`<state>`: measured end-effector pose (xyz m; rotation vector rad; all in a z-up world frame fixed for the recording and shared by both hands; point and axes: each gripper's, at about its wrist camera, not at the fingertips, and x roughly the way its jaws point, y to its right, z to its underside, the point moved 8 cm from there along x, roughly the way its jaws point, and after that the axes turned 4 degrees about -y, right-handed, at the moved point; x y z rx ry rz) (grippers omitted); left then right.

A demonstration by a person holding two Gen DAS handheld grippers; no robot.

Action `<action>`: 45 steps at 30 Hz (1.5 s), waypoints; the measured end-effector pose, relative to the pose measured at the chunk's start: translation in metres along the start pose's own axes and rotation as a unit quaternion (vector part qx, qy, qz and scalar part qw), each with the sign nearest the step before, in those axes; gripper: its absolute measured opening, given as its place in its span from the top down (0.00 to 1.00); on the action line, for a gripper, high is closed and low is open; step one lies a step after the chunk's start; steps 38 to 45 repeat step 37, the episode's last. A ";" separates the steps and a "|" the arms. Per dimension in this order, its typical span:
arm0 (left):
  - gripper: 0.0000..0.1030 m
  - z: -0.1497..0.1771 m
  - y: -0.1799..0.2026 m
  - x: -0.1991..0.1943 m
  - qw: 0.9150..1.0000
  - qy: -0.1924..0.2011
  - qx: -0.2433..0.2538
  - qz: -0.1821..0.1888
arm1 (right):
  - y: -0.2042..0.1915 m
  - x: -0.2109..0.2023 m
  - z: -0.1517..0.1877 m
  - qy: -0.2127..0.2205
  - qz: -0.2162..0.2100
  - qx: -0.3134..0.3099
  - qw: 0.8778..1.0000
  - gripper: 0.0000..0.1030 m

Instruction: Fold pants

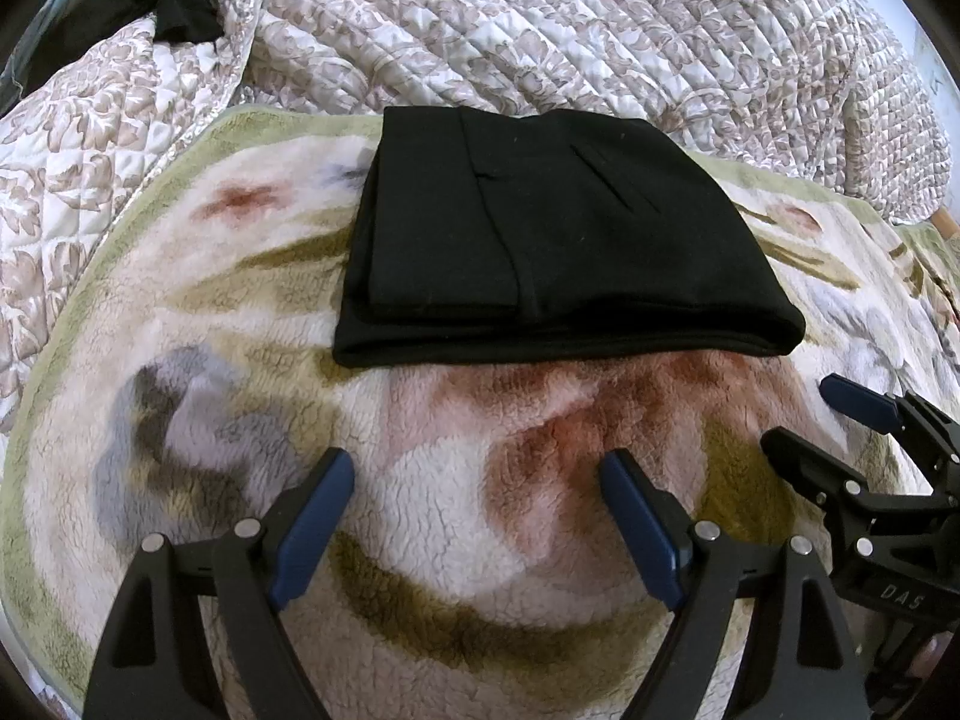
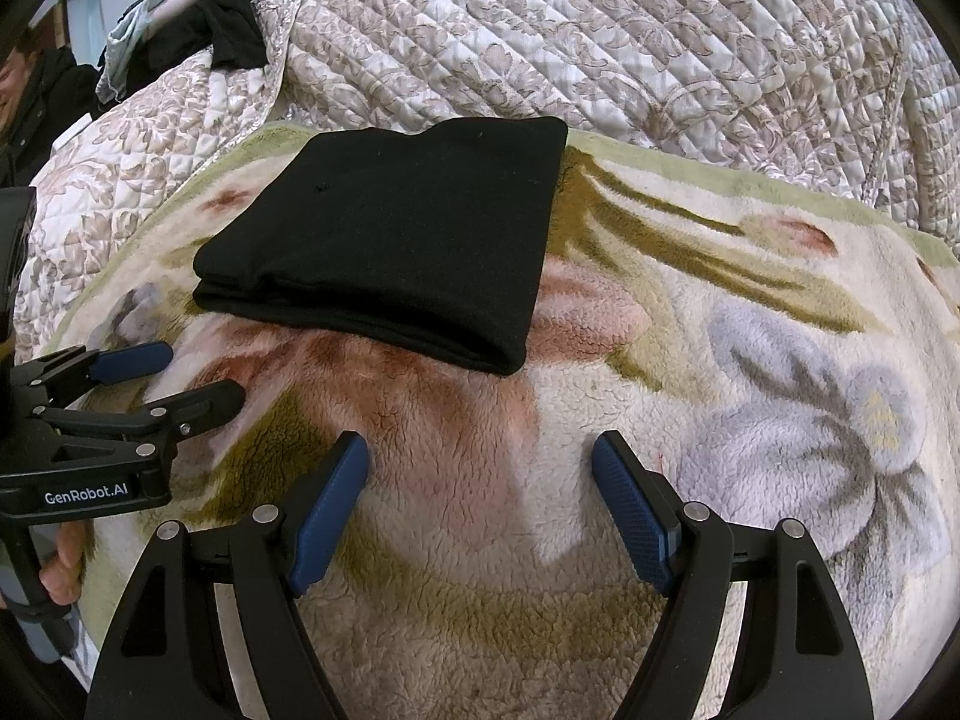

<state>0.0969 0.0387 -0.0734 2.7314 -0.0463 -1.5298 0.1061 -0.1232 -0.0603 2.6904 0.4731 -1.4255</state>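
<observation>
The left gripper hovers just in front of the folded black pants, its blue pads spread apart around nothing. The pants lie flat on the fleece blanket. The right gripper hovers in front of the pants, to their right, jaws likewise wide and empty.

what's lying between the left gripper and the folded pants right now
Nothing but bare fleece blanket. The left wrist view shows the open left gripper short of the pants.
</observation>
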 end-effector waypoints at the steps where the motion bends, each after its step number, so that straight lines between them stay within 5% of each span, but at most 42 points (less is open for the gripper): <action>1: 0.16 0.000 0.000 0.000 1.000 0.000 0.000 0.000 | 0.000 0.000 0.000 0.000 0.000 0.000 1.000 0.25; 45: 0.15 0.001 0.002 0.001 1.000 0.001 -0.006 -0.006 | -0.001 -0.001 0.000 0.000 0.001 0.001 1.000 0.25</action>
